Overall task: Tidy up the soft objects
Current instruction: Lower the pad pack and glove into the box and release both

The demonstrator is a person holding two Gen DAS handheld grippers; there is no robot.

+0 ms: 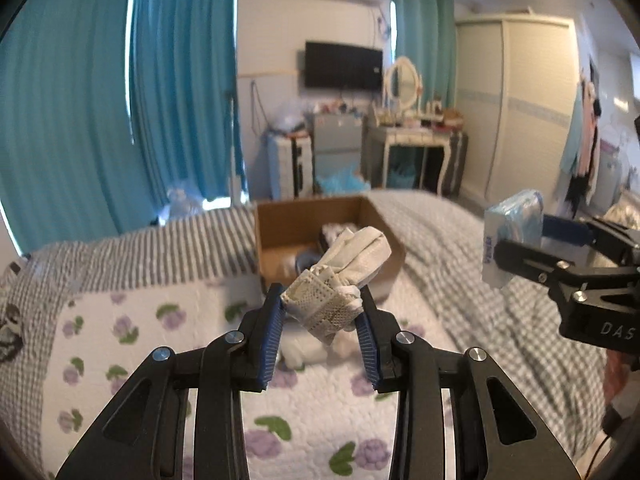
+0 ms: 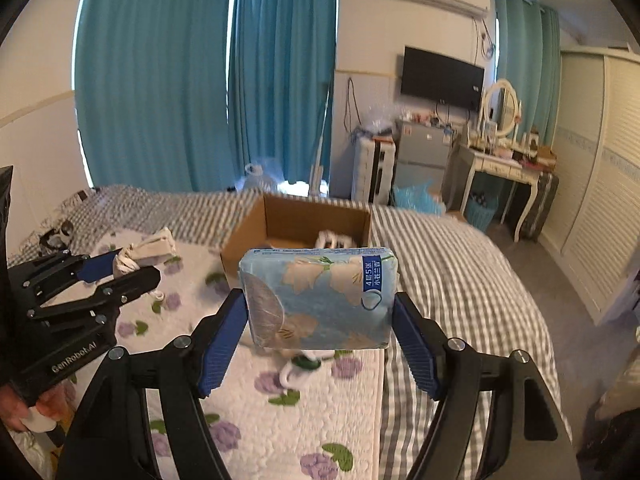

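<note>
Grippers number two, both raised above the bed; left gripper pinches one bundled white cloth between its blue pads; right gripper is clamped on one blue tissue pack; one open cardboard box sits on the bed beyond both, already holding some white items

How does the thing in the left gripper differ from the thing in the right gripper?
The left gripper clamps a crumpled white cloth bundle, irregular and partly mesh. The right gripper clamps a blue tissue pack, flat-sided, rectangular and printed with flowers. The pack fills its jaws wider than the bundle does. Both are soft and held above the bed, short of the cardboard box.
</note>
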